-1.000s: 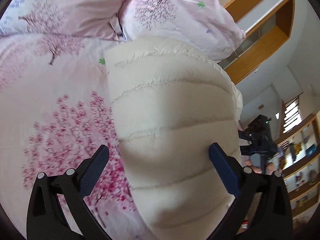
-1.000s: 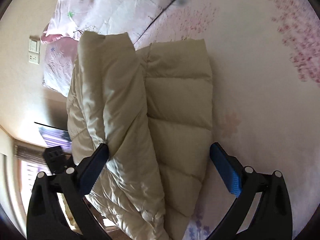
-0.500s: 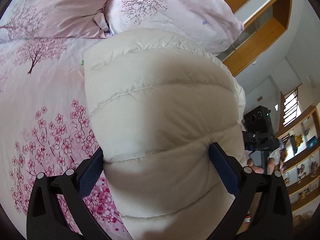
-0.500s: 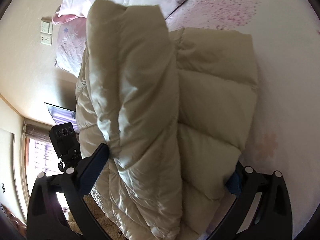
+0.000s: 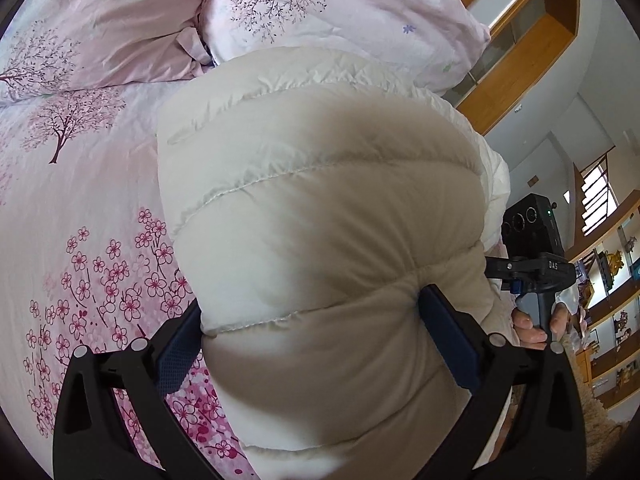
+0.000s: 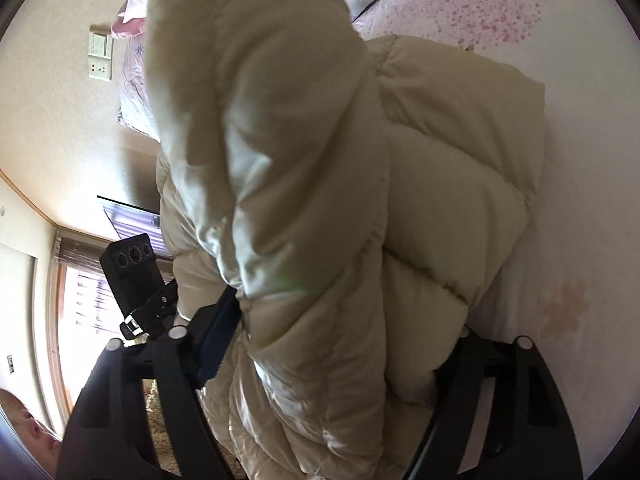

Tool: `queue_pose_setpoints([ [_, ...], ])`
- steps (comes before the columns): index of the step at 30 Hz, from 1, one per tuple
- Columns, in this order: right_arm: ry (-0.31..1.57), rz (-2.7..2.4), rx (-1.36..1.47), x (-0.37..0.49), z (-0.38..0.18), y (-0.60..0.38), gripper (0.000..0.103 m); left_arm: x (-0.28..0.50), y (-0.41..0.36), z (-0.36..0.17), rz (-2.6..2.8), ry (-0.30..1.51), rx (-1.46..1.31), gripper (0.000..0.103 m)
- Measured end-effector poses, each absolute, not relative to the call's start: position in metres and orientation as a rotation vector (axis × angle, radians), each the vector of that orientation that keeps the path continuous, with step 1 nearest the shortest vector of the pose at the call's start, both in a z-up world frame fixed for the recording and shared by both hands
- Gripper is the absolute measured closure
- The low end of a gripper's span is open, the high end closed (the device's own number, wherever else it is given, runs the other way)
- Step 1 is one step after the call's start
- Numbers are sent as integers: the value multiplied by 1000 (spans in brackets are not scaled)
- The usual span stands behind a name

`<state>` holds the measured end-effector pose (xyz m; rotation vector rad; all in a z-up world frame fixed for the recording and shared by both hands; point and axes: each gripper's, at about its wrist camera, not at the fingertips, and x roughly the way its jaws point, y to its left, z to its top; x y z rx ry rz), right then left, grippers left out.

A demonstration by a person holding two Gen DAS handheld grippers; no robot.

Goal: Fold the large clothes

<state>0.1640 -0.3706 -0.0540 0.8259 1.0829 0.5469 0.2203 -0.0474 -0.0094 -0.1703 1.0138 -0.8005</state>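
Jacket (image 5: 320, 240): cream quilted puffer, padded in fat horizontal bands with stitched seams between; cloth faintly glossy where light falls on it.
Jacket shape: bundled thick, one layer lying over another; in the right wrist view a folded flap (image 6: 256, 120) stands up high over the flatter quilted part beside it.
Jacket place: on the bed (image 5: 80, 184), on a pink sheet printed with blossom trees; its far end lies just below two pillows (image 5: 328, 20) in matching cloth.
Left gripper (image 5: 316, 340): jaws wide apart, the jacket bulging between them; both blue pads (image 5: 178, 354) touch its sides at a seam and dent the padding a little.
Left grip: pressing the bundle from both sides, not clamped down.
Right gripper (image 6: 332, 344): jaws spread, straddling the thick bundle; the left pad (image 6: 218, 332) lies against the cloth, the right pad buried behind a puffed band.
Right grip: likely just cradling the jacket; whether it squeezes cannot be told.
Across the bundle: each camera sees the other gripper beyond the jacket; the right one (image 5: 532, 248) shows with fingers on its handle.
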Motion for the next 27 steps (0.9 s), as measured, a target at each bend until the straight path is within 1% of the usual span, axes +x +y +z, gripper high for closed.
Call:
queue_pose_setpoints([
  [2, 1082, 554, 837, 163, -55, -372, 34, 221, -47, -10, -805, 1016, -174, 1],
  [3, 1078, 561, 856, 164, -56, -372, 40, 222, -47, -11, -808, 1016, -177, 2],
  [4, 1073, 575, 883, 163, -58, -374, 43, 222, -46, -11, -814, 1015, -187, 6],
  [5, 1066, 586, 903, 163, -60, -375, 50, 222, -44, -11, -825, 1011, -205, 15],
  [6, 1058, 593, 911, 161, -61, -379, 57, 221, -43, -10, -834, 1005, -221, 20],
  [7, 1041, 600, 924, 160, -60, -379, 60, 221, -39, -9, -848, 996, -246, 29],
  [8, 1030, 605, 924, 159, -59, -378, 65, 222, -36, -8, -860, 992, -270, 36],
  [9, 1015, 610, 913, 157, -55, -376, 69, 222, -33, -8, -869, 987, -293, 40],
  [11, 992, 615, 899, 155, -47, -374, 72, 223, -24, -5, -898, 968, -343, 53],
  [13, 969, 632, 890, 154, -38, -370, 75, 223, -18, 0, -921, 942, -382, 58],
  [17, 932, 656, 859, 158, -18, -360, 78, 223, -8, 15, -941, 883, -413, 63],
  [23, 892, 715, 805, 186, 11, -332, 79, 232, 18, 38, -880, 806, -411, 65],
  [27, 887, 756, 782, 213, 17, -304, 79, 243, 43, 49, -806, 767, -392, 65],
])
